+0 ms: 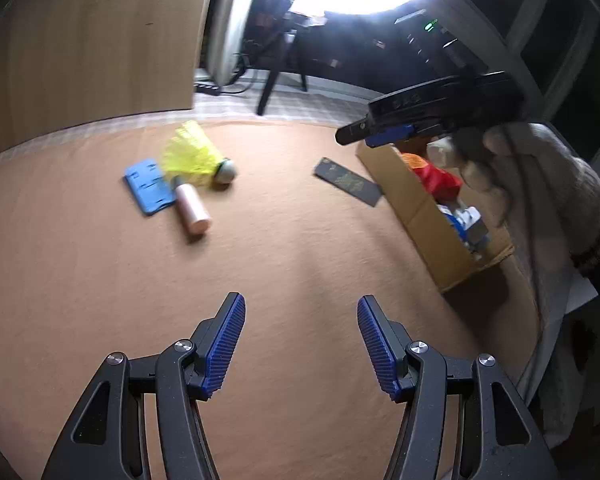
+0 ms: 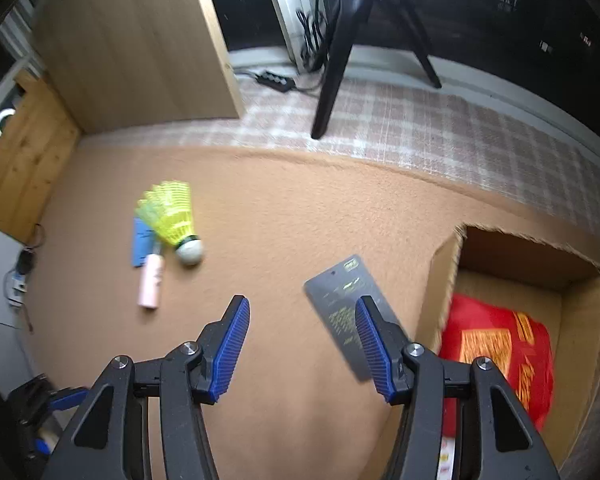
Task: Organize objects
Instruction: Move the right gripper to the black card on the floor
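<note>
The left gripper (image 1: 301,344) hangs over bare tan carpet (image 1: 292,240), its 2 blue-padded jaws standing wide with nothing between them. At 11 o'clock from it, well apart, lies a cluster of 3 things: a yellow shuttlecock (image 1: 196,156), a flat blue card (image 1: 148,186) and a pink tube (image 1: 192,210); the tube touches the card's edge and lies just beside the shuttlecock. At 1 o'clock a dark card (image 1: 348,182) lies flat on the carpet, just beside the cardboard box (image 1: 424,216), which holds a red packet (image 1: 436,180) and some blue-and-white items too blurred to name. Above the box, a gloved hand (image 1: 540,184) carries the right gripper (image 2: 302,344).

In the right wrist view, that gripper's jaws are also spread wide and empty. The dark card (image 2: 340,292) lies on the carpet below at 1 o'clock, partly hidden behind the right finger. The box (image 2: 444,276) sits at 3 o'clock, the shuttlecock (image 2: 172,216) at 10 o'clock.
</note>
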`<state>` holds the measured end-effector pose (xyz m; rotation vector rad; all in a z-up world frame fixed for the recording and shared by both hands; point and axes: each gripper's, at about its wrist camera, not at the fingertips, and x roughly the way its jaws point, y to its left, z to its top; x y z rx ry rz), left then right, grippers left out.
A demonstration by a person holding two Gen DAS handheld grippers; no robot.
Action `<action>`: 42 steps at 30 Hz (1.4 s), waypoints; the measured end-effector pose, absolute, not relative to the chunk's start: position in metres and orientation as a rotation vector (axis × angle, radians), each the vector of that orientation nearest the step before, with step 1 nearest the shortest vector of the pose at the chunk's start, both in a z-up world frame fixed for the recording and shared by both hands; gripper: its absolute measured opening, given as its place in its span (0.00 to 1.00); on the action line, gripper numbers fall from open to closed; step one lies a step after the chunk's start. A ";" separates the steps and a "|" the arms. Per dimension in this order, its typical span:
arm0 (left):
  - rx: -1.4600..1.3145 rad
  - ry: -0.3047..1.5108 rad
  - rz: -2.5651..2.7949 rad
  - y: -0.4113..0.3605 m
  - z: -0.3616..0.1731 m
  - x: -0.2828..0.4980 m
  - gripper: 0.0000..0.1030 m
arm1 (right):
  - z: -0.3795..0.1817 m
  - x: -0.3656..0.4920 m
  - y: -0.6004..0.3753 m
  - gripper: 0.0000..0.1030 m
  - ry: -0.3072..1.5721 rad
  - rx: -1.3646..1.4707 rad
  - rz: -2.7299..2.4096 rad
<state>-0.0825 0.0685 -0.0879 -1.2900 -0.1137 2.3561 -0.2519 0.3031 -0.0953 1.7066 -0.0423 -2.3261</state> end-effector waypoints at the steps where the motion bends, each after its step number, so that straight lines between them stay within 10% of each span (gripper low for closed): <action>1: -1.294 -0.124 2.363 0.062 -0.089 -0.081 0.60 | -0.100 -0.256 0.302 0.50 -0.037 1.722 -2.322; 24: -1.325 -0.197 2.418 0.011 -0.098 -0.081 0.60 | -0.153 -0.304 0.276 0.68 0.252 1.890 -2.240; 42: -1.329 -0.201 2.382 0.017 -0.102 -0.084 0.60 | -0.138 -0.249 0.291 0.68 -0.116 1.899 -2.047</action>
